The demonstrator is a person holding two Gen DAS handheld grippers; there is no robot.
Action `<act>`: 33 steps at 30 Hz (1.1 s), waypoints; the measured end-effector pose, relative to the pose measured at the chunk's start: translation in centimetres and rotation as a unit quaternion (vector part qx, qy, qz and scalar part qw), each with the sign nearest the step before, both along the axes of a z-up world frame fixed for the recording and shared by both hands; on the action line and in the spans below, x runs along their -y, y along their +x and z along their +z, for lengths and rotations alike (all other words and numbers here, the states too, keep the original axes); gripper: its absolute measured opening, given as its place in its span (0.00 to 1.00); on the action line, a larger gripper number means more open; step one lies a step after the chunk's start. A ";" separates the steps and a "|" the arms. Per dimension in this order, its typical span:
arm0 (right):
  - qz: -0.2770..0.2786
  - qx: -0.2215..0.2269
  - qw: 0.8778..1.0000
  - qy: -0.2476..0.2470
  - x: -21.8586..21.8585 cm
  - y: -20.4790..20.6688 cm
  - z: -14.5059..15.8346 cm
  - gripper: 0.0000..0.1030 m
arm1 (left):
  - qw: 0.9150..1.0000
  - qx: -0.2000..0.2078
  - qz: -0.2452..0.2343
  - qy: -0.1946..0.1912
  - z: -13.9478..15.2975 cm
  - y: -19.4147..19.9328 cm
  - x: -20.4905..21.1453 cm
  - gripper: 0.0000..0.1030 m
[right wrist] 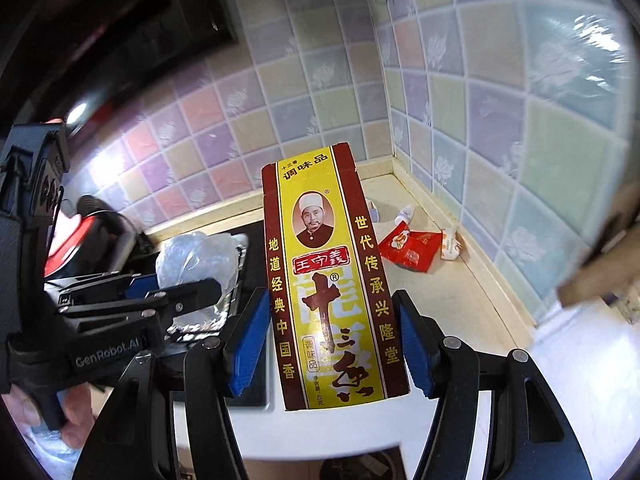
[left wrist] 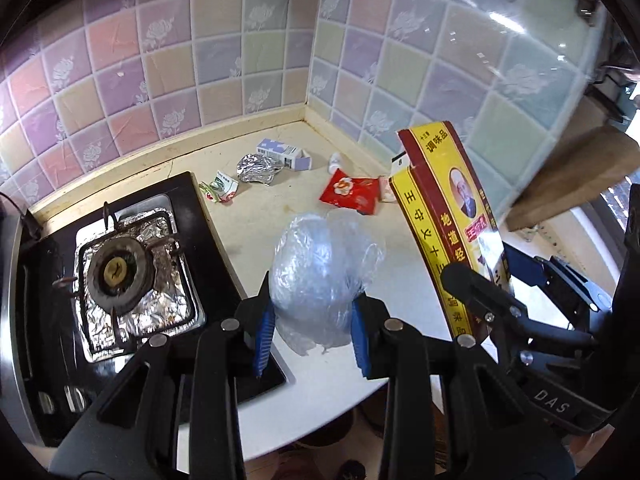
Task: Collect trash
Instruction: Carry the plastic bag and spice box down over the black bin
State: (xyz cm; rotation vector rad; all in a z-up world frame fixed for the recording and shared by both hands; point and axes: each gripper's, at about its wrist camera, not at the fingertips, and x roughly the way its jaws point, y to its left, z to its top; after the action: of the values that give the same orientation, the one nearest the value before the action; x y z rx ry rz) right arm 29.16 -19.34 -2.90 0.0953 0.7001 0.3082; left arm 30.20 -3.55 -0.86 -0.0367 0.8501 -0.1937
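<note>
A crumpled clear plastic bag [left wrist: 320,264] hangs above the white counter [left wrist: 288,208], with my left gripper [left wrist: 313,320] shut on it between its blue pads. In the right wrist view the bag [right wrist: 196,256] and left gripper [right wrist: 172,284] appear at the left. My right gripper [right wrist: 331,340] is shut on a tall yellow and red spice box [right wrist: 320,240], held upright in the air. From the left wrist view the box [left wrist: 440,200] and right gripper [left wrist: 500,276] stand at the right.
Near the tiled corner of the counter lie a foil ball [left wrist: 258,168], a blue-white carton [left wrist: 284,154], a green wrapper [left wrist: 220,191], a red packet [left wrist: 352,192] and a small white bottle [left wrist: 335,160]. A foil-lined gas burner [left wrist: 120,272] sits left. A wooden board [left wrist: 576,176] juts in right.
</note>
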 end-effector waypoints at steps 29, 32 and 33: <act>0.030 -0.009 0.998 0.053 5.5 -26.7 -5.0 0.60 | 1.000 0.016 0.006 -0.014 -6.7 -25.5 5.1 0.28; 0.024 -0.046 0.997 0.056 5.6 -26.8 -8.4 0.60 | 1.000 -0.008 0.001 -0.012 -9.8 -25.6 5.1 0.28; 0.022 -0.060 0.996 0.057 5.6 -26.7 -9.6 0.60 | 1.000 -0.017 0.000 -0.013 -10.8 -25.5 5.2 0.28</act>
State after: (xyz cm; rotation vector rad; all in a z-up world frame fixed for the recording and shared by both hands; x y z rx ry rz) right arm 2.42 -24.91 -12.51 0.2076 0.8048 0.3866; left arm 4.69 -8.71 -11.65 -0.0643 0.8813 -0.2042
